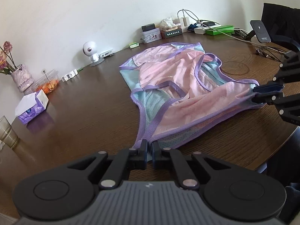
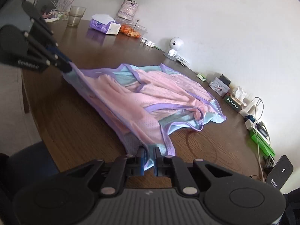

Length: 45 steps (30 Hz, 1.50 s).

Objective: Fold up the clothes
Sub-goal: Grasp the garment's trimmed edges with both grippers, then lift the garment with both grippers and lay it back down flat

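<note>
— Lying on the brown wooden table [image 1: 78,116], a pink and light-blue mesh garment [image 1: 180,86] with purple trim is seen. Where is it placed exactly?

— It is spread over the middle of the table, partly rumpled, with the pink layer on top. Behind the garment, along the white wall, a small white robot figure [image 1: 91,53], a decorated tin [image 1: 151,35] and chargers with cables [image 1: 184,19] are lined up. To the left of the garment, well apart from it, a purple tissue pack [image 1: 31,109] and a vase with dried roses [image 1: 20,76] are found.

— How is the left tool [image 1: 149,151] held?

— It is clenched on the near hem of the garment; the light-blue cloth is pinched between its pads at the corner closest to the camera.

— And the right tool [image 2: 149,160]?

— It is clenched too, on the opposite corner of the same hem. In the left wrist view it [image 1: 256,93] is seen at the right side of the garment, with the edge drawn taut and raised a little from the table between both tools.
</note>
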Each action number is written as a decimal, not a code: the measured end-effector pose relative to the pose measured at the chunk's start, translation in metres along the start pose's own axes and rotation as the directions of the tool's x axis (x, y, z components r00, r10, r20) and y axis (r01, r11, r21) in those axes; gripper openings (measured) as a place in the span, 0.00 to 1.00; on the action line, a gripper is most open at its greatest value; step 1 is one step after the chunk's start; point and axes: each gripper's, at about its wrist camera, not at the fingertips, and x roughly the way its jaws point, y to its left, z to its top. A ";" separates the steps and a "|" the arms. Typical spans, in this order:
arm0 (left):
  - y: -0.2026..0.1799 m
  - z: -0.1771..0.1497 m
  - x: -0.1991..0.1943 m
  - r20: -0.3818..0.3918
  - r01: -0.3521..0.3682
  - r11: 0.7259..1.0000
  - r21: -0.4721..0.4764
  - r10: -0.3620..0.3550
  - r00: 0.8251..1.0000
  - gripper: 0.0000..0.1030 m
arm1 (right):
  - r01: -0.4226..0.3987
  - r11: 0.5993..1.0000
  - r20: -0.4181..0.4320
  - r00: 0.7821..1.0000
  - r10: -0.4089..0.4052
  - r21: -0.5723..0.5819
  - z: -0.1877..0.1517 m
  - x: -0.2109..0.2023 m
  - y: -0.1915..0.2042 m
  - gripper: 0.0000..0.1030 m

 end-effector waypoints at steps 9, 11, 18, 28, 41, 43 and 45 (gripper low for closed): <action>-0.004 -0.004 0.006 0.011 0.003 0.999 -0.032 -0.003 1.000 0.03 | 0.027 0.995 -0.034 0.999 -0.024 0.091 0.002 0.005 -0.004 0.05; -0.006 -0.005 0.008 0.012 0.014 0.999 -0.029 -0.013 1.000 0.02 | 0.000 0.996 -0.031 1.000 0.003 0.094 0.001 0.005 -0.007 0.01; -0.012 -0.006 -0.006 0.052 0.010 1.000 0.021 -0.011 0.999 0.02 | -0.062 0.972 -0.031 0.997 0.071 0.229 -0.007 -0.005 -0.023 0.01; 0.036 0.083 0.013 0.104 0.072 0.997 0.009 -0.072 0.992 0.02 | -0.154 0.951 0.040 0.988 0.148 0.270 0.053 -0.023 -0.095 0.01; 0.143 0.398 0.113 0.501 -0.165 0.986 -0.013 0.149 0.853 0.02 | 0.218 0.951 0.171 0.951 -0.257 0.218 0.298 0.125 -0.318 0.00; 0.148 0.412 0.065 0.590 -0.160 0.986 -0.037 0.151 0.793 0.02 | 0.237 0.939 0.269 0.914 -0.303 0.250 0.322 0.080 -0.333 0.00; 0.146 0.410 0.017 0.655 -0.145 0.989 -0.042 0.137 0.743 0.02 | 0.246 0.930 0.346 0.877 -0.334 0.273 0.333 0.037 -0.341 0.00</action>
